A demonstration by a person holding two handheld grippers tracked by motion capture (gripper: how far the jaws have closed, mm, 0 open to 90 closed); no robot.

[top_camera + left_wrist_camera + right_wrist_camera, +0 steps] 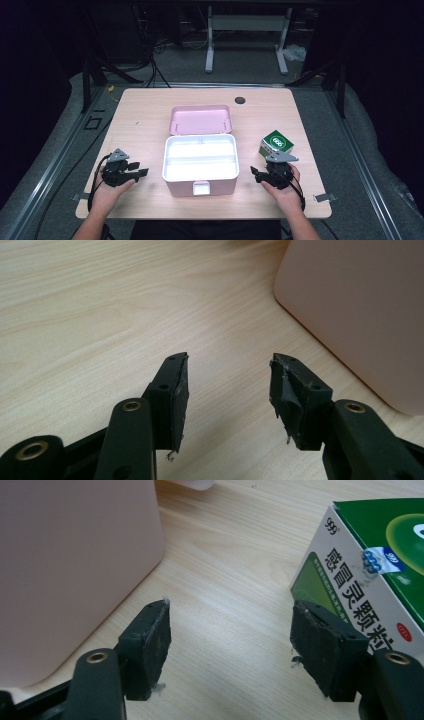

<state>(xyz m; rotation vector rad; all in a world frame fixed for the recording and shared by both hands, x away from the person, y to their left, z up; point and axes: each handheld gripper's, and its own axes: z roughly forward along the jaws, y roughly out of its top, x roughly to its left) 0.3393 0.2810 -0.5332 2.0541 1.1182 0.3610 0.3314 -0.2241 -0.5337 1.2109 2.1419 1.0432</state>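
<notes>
Left gripper point(141, 172): held low over the table point(140, 110) at the left of the pink box point(200, 186), pointed toward it; in the left gripper view point(229, 371) the jaws are seen spread wide, with bare wood between them
Right gripper point(254, 172): held at the right of the pink box, just in front of the green and white carton point(276, 142); in the right gripper view point(230, 617) the jaws are seen set wide apart, nothing gripped
Pink box: placed at the middle of the table, its white divided inside exposed; its side wall is seen at the right edge of the left gripper view point(360, 305) and at the left of the right gripper view point(70, 560)
Lid point(201, 119): laid open behind the box, touching its rear edge
Green and white carton: rested on the table right of the box, well apart from it; in the right gripper view point(380, 555) one jaw is seen just beside its printed side, whether touching cannot be told
Hands: the left hand point(107, 192) and right hand point(286, 192) are wrapped around the grippers near the table's front edge
</notes>
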